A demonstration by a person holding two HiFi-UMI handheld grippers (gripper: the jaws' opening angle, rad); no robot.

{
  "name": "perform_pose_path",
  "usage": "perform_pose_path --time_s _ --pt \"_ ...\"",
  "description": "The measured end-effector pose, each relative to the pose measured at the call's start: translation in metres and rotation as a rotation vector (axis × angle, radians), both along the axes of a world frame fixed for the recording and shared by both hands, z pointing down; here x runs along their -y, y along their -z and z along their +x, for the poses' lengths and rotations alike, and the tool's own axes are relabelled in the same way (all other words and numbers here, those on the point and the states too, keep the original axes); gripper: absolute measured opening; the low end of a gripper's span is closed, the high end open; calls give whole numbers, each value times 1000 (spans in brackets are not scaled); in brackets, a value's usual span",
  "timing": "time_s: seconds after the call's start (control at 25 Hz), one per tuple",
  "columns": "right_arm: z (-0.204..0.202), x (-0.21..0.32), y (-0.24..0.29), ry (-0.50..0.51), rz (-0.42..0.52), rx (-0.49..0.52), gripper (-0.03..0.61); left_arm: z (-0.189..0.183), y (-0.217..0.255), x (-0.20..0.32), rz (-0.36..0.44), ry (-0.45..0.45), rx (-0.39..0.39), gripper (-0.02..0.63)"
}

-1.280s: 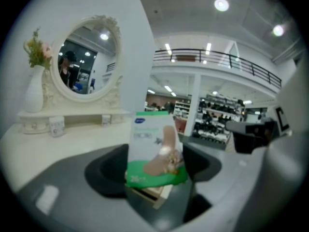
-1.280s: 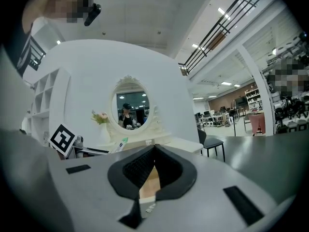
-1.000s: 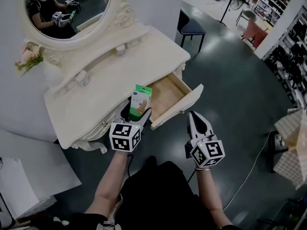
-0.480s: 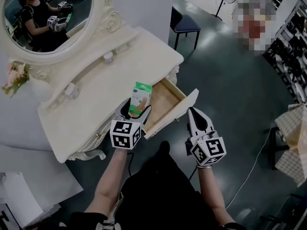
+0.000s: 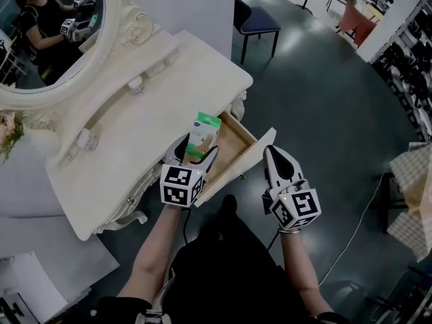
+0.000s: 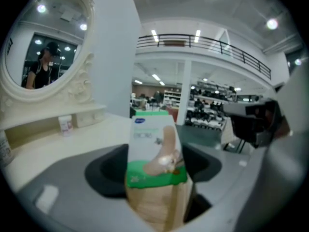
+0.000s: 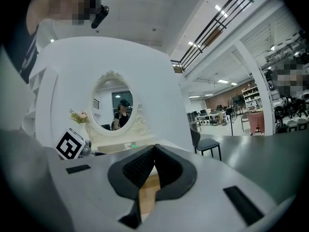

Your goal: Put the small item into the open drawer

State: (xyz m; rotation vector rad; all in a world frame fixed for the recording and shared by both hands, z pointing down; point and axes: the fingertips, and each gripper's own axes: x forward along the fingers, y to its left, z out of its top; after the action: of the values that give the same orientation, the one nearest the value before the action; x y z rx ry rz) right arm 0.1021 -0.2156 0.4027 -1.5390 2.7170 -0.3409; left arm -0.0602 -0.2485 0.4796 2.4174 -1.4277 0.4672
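**Small box held over the open drawer**

The small box (image 5: 203, 135), white with a green band, stands upright in the left gripper (image 5: 196, 155), whose 2 jaws clamp its lower part from both sides. In the head view the box shows over the left end of the open drawer (image 5: 236, 169), close to the front edge of the dressing table (image 5: 135, 123); it is raised, not lying on the drawer's wooden bottom.

The right gripper (image 5: 271, 152) has its 2 jaws pressed together with nothing between them. Its tip sits just beside the right end of the drawer's front panel, and through the jaws only pale wood shows.

An oval mirror (image 5: 40, 39) with a carved frame rises at the back of the table and reflects the person holding the grippers. A dark chair (image 5: 255, 20) stands on the grey floor beyond the table.
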Motion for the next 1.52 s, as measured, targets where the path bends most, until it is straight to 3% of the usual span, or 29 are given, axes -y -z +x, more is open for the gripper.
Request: perform_pose_path --time_s 0.96,1.52 --pt "28 27 -36 -61 -95 2 -3 57 -111 35 -204 -253 194 356" --pt "35 19 -48 -75 -125 0 -3 65 -178 38 -340 -325 307 356"
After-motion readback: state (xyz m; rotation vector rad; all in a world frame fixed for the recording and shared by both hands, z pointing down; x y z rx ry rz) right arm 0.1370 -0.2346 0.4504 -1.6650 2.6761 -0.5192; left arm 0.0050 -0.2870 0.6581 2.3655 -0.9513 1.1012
